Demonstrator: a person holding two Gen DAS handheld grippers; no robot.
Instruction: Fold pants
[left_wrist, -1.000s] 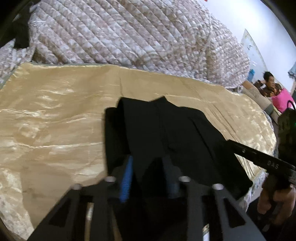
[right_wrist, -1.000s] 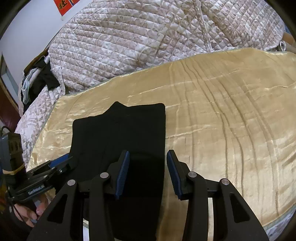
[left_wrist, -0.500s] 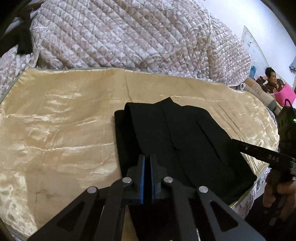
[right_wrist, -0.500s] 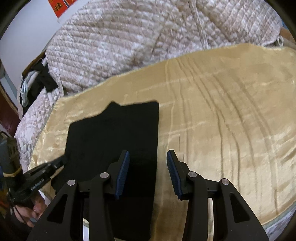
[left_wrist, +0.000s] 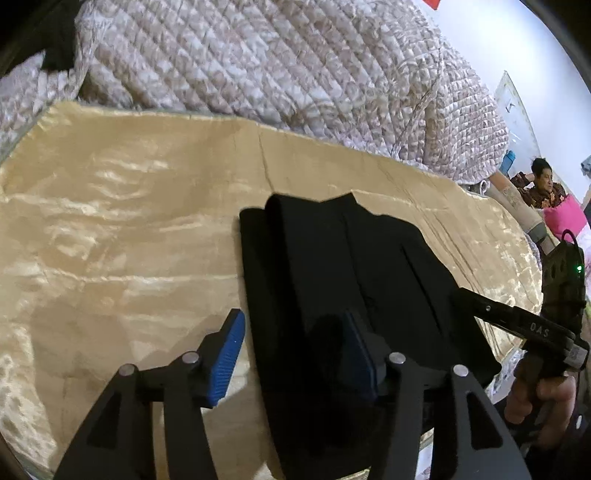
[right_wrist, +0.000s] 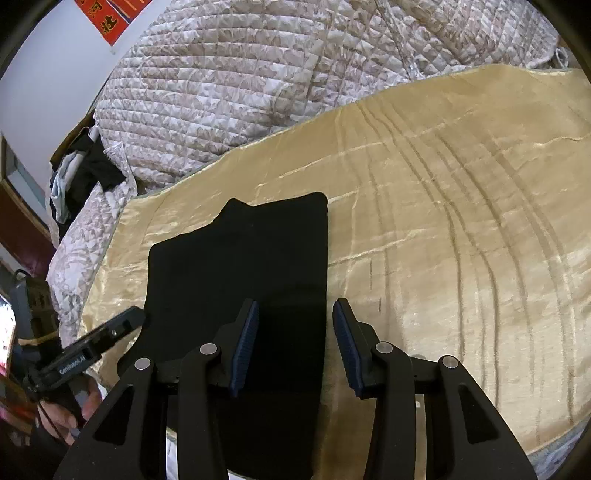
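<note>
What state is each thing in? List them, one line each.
Black pants: folded into a flat stack, lying on the blanket.
Gold blanket: spread out, creased.
Quilted cover: bunched up behind the blanket.
Left gripper: fingers just opened, apart over the pants' edge, gripping nothing.
Right gripper: fingers apart over the pants' edge, gripping nothing.

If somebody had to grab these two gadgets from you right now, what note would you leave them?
Left gripper: jaws have just been opening, nothing pinched; the left edge of the pants lies between its fingers.
Right gripper: open, empty, above the pants' right edge.
Pants: black, lying folded into a narrow stack on the gold blanket, near its front edge.
Done: folds made, cloth let go.
Left: probably just check the stack is tidy; one more fold if wanted.
</note>
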